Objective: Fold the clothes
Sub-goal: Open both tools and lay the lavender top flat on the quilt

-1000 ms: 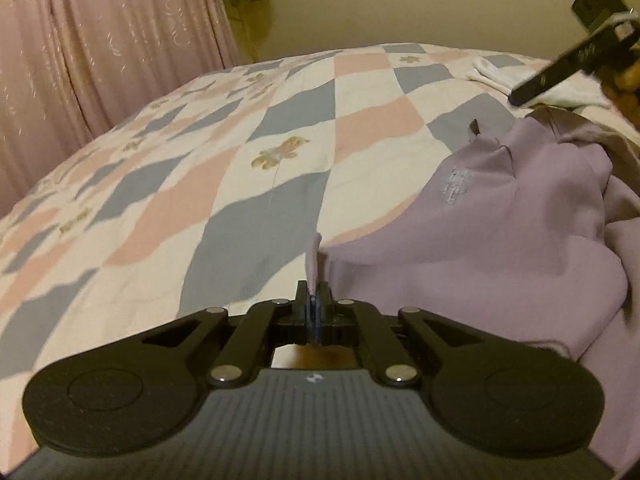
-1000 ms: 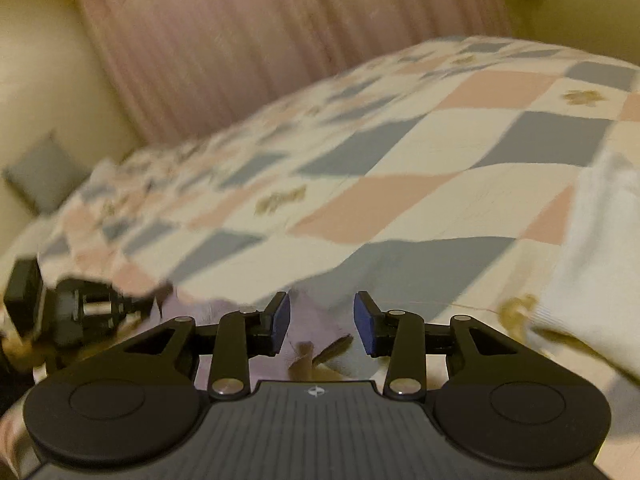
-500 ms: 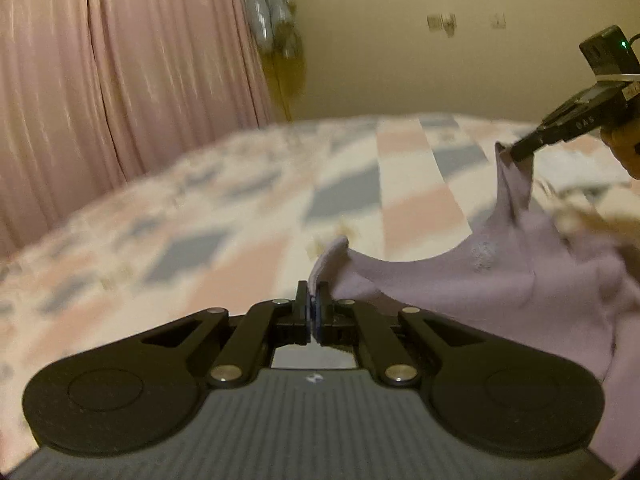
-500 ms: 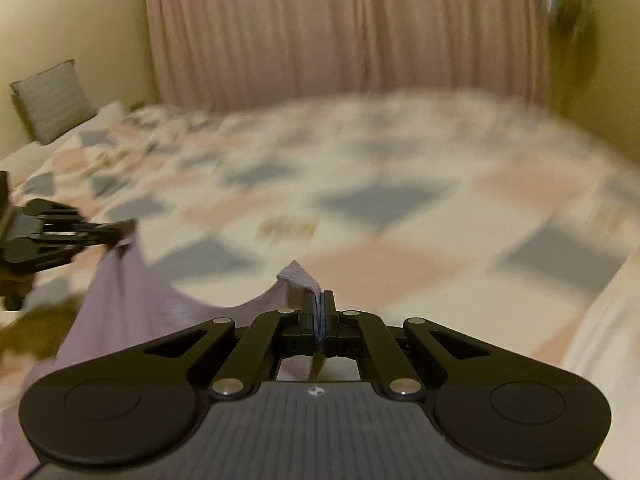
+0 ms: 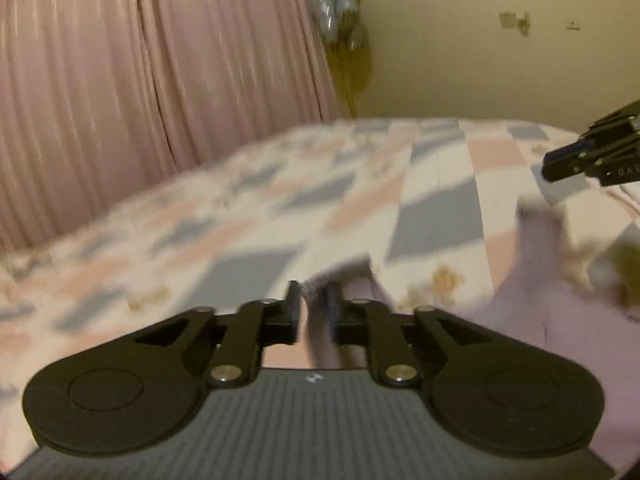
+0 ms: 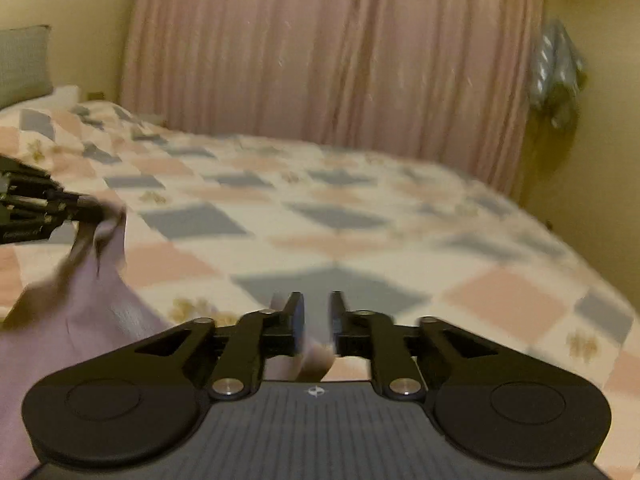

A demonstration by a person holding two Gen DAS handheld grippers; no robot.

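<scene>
Two grippers: left [image 5: 315,307] and right [image 6: 317,317], each with two fingers, parted. One lilac garment [image 5: 560,320], a blurred fold of it between the left fingers and spreading right of them; in the right view [image 6: 80,312], left of the fingers and between them. One bed with quilt [image 5: 280,216] ahead of both pairs of fingers, patched in three colours: pink, grey, cream. One pink curtain [image 6: 320,52] beyond the bed. One grey cushion [image 6: 24,64], far left of the right fingers. One silvery bundle [image 5: 336,8] hanging at the wall corner, above and ahead of the left fingers; contents too blurred to count.
</scene>
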